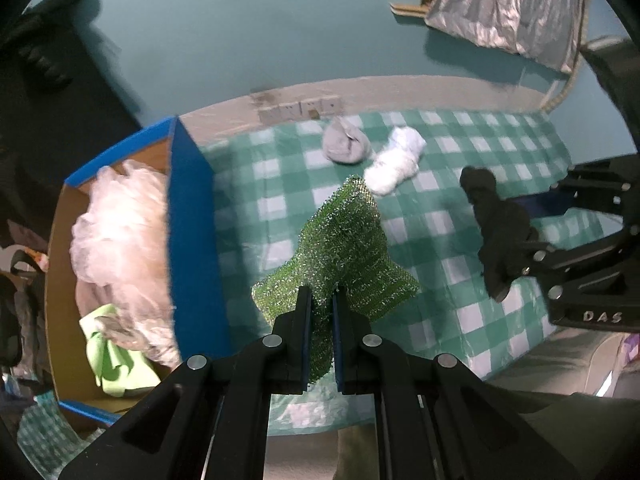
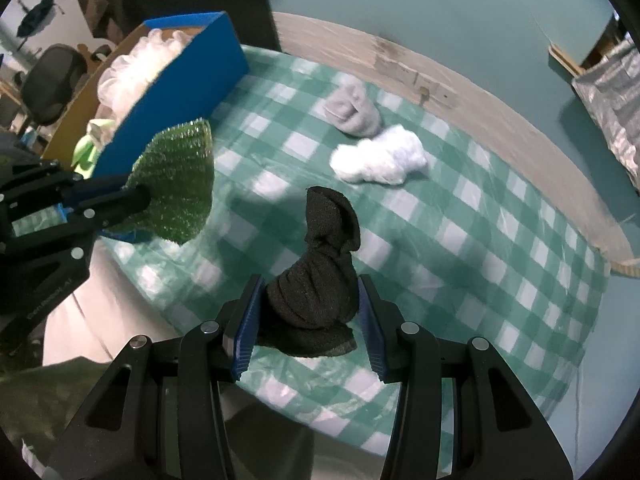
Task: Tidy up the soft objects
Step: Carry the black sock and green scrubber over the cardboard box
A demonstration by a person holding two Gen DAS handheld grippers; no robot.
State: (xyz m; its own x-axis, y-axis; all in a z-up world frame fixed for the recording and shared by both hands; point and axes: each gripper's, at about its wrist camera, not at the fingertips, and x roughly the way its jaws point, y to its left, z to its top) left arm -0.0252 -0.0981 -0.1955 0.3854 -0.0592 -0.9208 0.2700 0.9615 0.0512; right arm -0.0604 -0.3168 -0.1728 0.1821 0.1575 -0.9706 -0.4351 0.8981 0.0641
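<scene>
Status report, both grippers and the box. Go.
Left gripper shut on green scrubber, beside blue box. Right gripper shut on black sock. Grey sock and white sock on cloth. Nothing blocking box.

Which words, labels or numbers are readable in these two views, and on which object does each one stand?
"DAS": white letters on the body of the right tool, cut off by the frame edge.
Faint print on the body of the left tool: too blurred to read.
No other text shows.
</scene>
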